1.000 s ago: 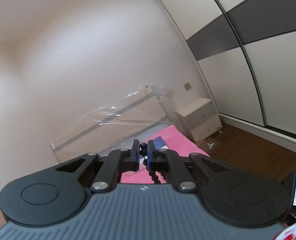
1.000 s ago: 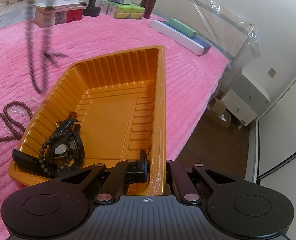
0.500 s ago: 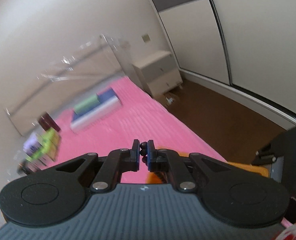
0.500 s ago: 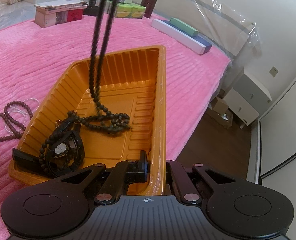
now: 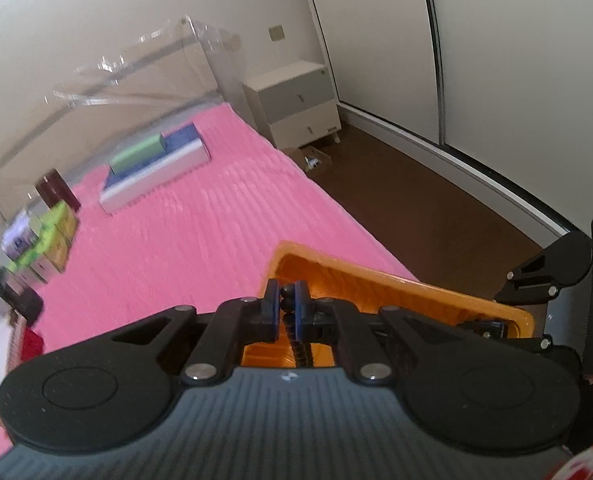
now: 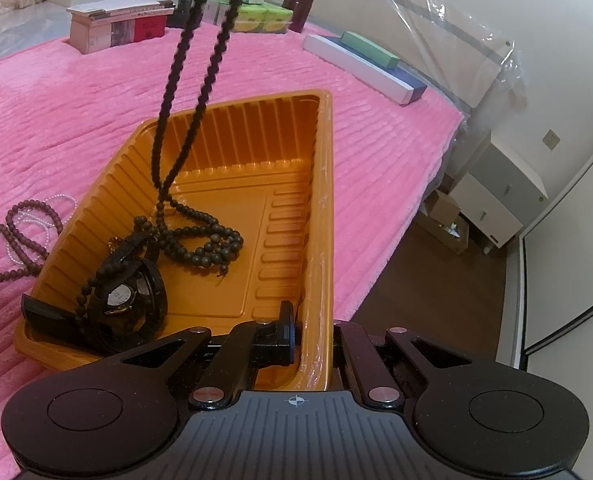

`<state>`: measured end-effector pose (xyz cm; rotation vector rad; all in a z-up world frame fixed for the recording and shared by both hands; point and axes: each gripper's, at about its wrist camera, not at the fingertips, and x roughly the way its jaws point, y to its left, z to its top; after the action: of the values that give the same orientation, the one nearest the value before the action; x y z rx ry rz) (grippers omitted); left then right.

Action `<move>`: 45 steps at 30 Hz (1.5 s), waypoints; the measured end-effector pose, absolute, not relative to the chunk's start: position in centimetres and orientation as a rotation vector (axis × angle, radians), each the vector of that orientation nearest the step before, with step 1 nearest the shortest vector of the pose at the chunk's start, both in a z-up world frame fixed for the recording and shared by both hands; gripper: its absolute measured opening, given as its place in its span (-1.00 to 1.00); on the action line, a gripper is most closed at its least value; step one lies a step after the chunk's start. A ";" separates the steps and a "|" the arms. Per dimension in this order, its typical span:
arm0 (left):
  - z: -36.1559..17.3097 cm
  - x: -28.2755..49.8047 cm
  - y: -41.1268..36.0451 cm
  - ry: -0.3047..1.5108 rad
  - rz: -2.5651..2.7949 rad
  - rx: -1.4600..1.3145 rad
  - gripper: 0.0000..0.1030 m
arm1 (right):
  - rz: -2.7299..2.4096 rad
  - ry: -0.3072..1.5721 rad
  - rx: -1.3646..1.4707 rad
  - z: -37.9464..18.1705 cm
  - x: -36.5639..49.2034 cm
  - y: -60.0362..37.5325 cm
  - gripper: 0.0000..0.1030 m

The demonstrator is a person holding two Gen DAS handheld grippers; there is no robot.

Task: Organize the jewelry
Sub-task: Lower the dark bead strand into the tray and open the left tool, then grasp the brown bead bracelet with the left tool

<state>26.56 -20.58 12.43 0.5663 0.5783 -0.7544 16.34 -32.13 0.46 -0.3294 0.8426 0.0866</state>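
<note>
Dark wooden prayer beads (image 6: 200, 236) hang doubled from the left gripper (image 5: 287, 307), whose jaws pinch the strand, its lower coils pooling at the orange tray's (image 6: 324, 184) nine o'clock side beside a wristwatch (image 6: 124, 296). The right gripper (image 6: 308, 340) clamps the tray rim. Released now, the strand could tangle with the watch or drape over the wall.

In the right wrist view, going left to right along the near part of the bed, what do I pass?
Brown bead strand on the pink blanket → watch in the tray's near left corner → pile of dark beads on the tray floor → orange tray right wall → wooden floor.
</note>
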 end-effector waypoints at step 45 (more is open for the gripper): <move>-5.0 16.4 -0.3 0.825 -0.261 -0.028 -0.60 | 0.075 0.854 -0.323 0.1 15.9 -32.4 -0.93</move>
<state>16.44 -0.32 -4.98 -0.0282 0.8249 -0.2612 15.88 -32.44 0.09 -0.3234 0.8537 0.0753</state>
